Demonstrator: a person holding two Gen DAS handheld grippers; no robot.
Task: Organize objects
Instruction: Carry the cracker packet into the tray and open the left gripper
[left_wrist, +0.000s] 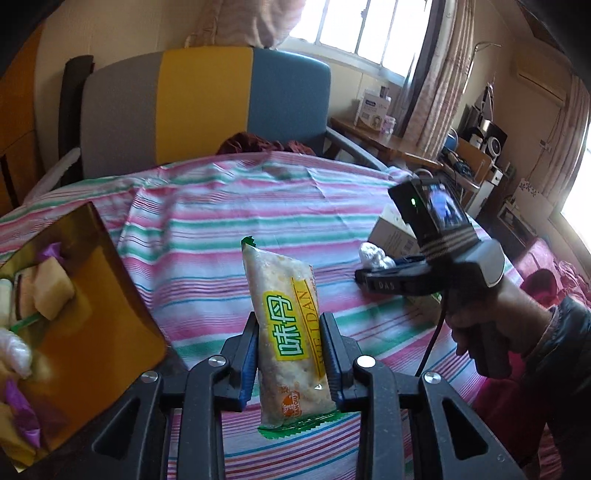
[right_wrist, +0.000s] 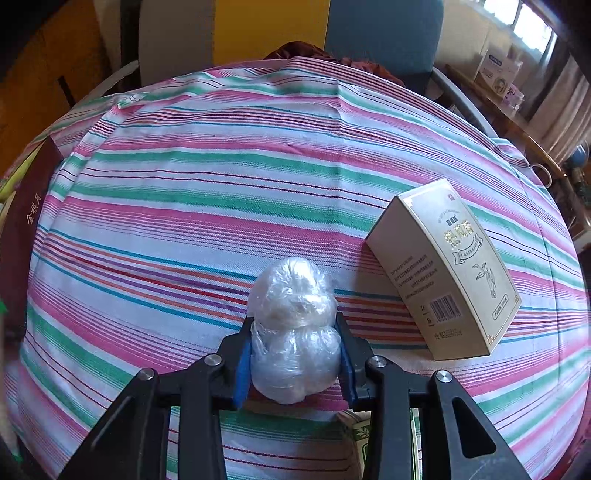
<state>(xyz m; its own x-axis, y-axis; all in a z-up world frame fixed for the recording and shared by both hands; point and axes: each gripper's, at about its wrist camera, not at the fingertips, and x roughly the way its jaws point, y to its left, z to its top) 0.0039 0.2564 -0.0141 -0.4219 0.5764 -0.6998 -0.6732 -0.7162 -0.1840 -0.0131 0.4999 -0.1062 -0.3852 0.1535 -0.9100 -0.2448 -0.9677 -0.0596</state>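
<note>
Snack packet (left_wrist: 286, 332): a long, narrow clear wrapper with green crimped ends and a yellow-green label, pinched across its lower half by the left gripper (left_wrist: 291, 354).
Packet long axis: runs along the gripper's fingers, away from the left wrist camera; the far crimped end tips slightly to the left in that view, the near end sits between the finger bases.
Packet position: lifted clear of the striped cloth (left_wrist: 207, 229), just right of the gold box (left_wrist: 92, 295).
Left gripper: blue pads pressed together on the packet's two long sides.
Gold box: open, at the left edge of the cloth, with wrapped snacks and purple wrappers inside.
Plastic-wrapped bundle (right_wrist: 293, 328): a lumpy, two-lobed clear-film ball, its longer direction in line with the fingers of the right gripper (right_wrist: 293, 350).
Right gripper: pads pinching the bundle's lower lobe from both sides, low over the cloth; whether the bundle touches the cloth cannot be told.
Right hand (left_wrist: 491, 325): wrapped round the right gripper's handle, dark sleeve at the wrist.
Beige carton (right_wrist: 447, 269): lying flat on the cloth right of the bundle, apart from it, long axis slanting from upper left to lower right.
</note>
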